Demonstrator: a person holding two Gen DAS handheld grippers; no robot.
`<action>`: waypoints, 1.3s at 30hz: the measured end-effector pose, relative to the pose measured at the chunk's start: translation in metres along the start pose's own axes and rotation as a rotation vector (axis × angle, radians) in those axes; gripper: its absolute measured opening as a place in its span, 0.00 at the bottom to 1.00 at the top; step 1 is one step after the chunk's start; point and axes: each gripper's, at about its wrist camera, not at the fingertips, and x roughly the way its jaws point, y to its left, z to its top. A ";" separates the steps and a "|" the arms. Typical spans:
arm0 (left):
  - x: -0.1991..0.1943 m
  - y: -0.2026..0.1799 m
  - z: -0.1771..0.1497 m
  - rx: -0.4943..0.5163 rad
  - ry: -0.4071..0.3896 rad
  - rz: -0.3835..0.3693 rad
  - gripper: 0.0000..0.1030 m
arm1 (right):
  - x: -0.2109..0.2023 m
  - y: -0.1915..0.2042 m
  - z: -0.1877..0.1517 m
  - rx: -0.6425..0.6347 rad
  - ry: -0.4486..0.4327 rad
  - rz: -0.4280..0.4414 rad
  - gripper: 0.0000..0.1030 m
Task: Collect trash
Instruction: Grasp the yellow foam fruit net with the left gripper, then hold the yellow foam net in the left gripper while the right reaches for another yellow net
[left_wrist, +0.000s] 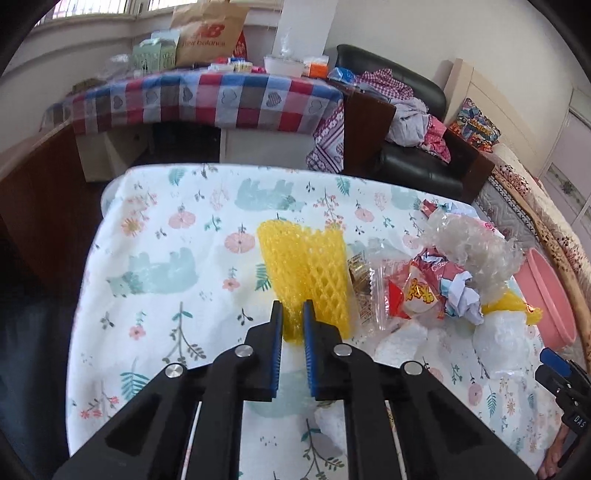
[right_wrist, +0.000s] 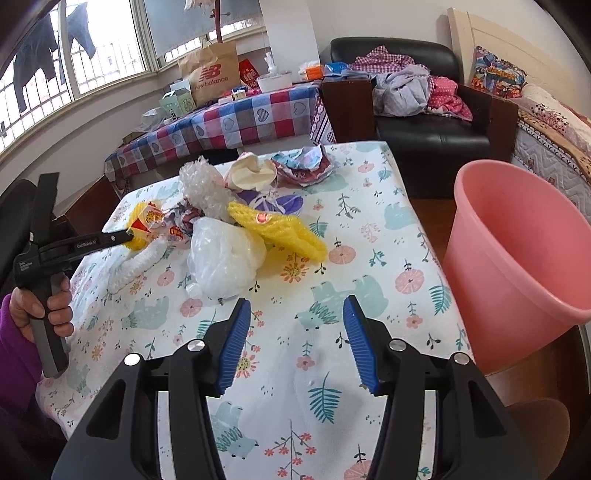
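Note:
My left gripper is shut on the near end of a yellow foam net sleeve that lies on the floral tablecloth. Right of it sits a trash pile: red snack wrappers, crumpled paper, bubble wrap and white foam. In the right wrist view my right gripper is open and empty above the cloth, near a white plastic bag and a second yellow net. The left gripper shows there at the pile's left. A pink bucket stands to the right.
The pink bucket sits beyond the table's right edge. A checkered-cloth table with a paper bag stands behind. A black armchair with clothes and a bed are at the back right.

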 end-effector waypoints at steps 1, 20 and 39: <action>-0.003 -0.002 -0.001 0.008 -0.010 0.005 0.09 | 0.001 0.000 0.000 0.001 0.005 0.004 0.51; -0.057 -0.054 -0.009 0.034 -0.163 -0.045 0.09 | 0.014 -0.016 -0.007 0.124 0.067 0.094 0.51; -0.057 -0.114 0.002 0.101 -0.132 -0.157 0.09 | 0.017 -0.003 -0.007 0.058 0.084 0.037 0.52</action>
